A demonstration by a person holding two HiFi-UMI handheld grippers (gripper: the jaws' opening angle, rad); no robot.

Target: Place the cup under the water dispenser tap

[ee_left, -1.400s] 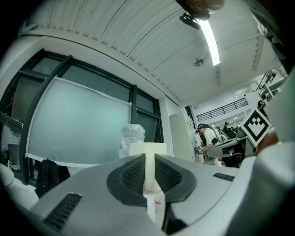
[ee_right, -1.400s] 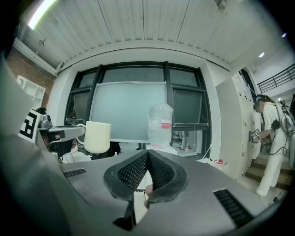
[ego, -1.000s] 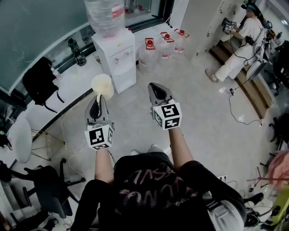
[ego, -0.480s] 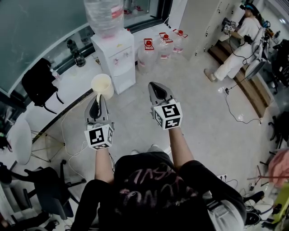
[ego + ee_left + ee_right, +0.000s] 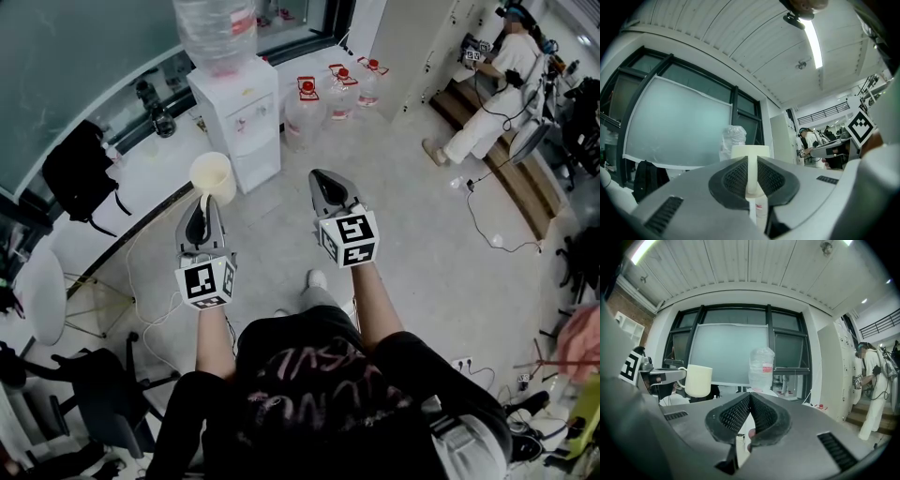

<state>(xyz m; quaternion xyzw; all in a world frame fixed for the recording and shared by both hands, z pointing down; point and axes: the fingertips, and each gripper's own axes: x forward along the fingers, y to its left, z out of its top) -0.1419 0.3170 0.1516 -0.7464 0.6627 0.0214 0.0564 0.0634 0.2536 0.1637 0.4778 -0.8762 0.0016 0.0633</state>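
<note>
The left tongs pinch the cup by its handle, well short of the water dispenser. The right tongs are closed and empty. Best to carry the cup forward level, mouth up, with a firm grip.

The cup is cream and the water dispenser is white. The left gripper and right gripper are grey, each bearing black-and-white square markers.

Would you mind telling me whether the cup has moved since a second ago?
No. In the head view the cup, in the left gripper, sits as before, just left of the dispenser at its lower corner.
</note>
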